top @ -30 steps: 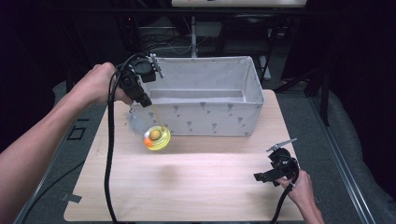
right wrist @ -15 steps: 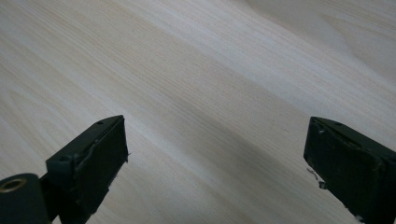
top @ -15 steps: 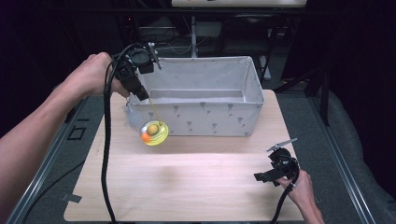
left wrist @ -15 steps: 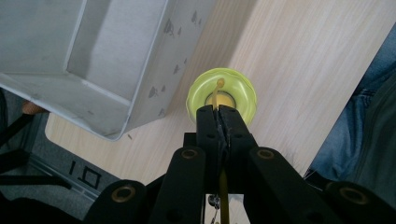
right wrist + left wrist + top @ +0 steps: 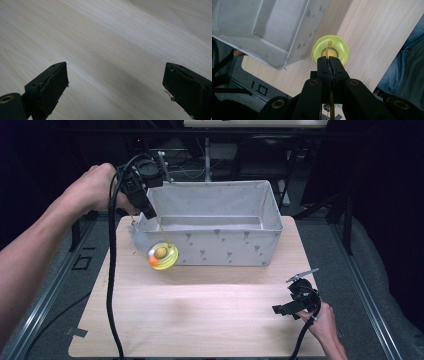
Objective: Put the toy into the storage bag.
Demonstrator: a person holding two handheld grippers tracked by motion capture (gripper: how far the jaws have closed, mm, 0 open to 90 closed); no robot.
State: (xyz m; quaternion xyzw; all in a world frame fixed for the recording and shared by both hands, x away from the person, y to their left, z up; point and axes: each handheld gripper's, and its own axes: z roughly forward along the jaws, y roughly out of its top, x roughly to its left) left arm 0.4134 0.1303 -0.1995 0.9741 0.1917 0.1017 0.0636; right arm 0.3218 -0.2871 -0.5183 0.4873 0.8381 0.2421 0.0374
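A translucent yellow disc toy (image 5: 163, 255) with an orange ball inside hangs in the air in front of the bin's left corner. A thin yellow stem (image 5: 161, 228) runs up from it, and a white feather (image 5: 136, 238) dangles beside it. My left gripper (image 5: 150, 213) is held high over the table's left side, shut on that stem. In the left gripper view the toy (image 5: 330, 48) hangs just past the closed jaws of my left gripper (image 5: 328, 59). My right gripper (image 5: 283, 309) rests low at the table's front right, open, with bare wood between the jaws of the gripper (image 5: 115, 82).
A grey fabric bin (image 5: 227, 248) with small printed marks stands at the back middle of the wooden table (image 5: 200, 320), and its inside looks bare (image 5: 274, 25). A black cable (image 5: 113, 290) trails from the left gripper over the table's left side.
My left gripper has risen and moved back toward the bin's left corner, lifting the hanging toy with it. The right gripper has stayed put.
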